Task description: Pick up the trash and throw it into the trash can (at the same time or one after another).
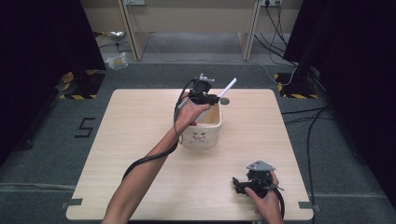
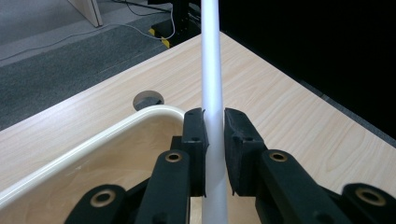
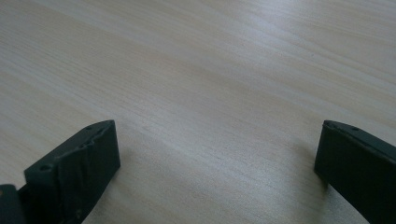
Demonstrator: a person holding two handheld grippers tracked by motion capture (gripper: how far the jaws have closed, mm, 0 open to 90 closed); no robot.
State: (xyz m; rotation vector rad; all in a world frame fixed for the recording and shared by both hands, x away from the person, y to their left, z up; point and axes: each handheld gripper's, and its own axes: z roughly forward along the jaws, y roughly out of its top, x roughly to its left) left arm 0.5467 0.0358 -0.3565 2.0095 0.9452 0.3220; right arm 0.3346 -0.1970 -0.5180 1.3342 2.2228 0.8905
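The counter (image 1: 140, 140) is a pale wood-grain square with a round cable hole (image 2: 148, 100) near its far edge, standing on grey carpet with black curtains at both sides and desk legs and loose cables beyond.

Near the middle of the counter sits a cream tub (image 1: 205, 135), open at the top, with a small printed design on its near wall; what lies inside is hard to make out, though something reddish may show at the rim.

Above the tub's far side the left hand-held gripper (image 1: 215, 98) is clamped on a thin white stick (image 2: 211, 70), the pads pressing it from both sides. The stick's long axis runs straight on from the jaws, up and away over the tub's far rim toward the cable hole; its lower end passes below the pads, out of sight. The left hand is thus the one at the tub.

The right hand-held gripper (image 1: 236, 183) rests well apart near the front right of the counter, jaws wide and holding nothing, bare wood between them.
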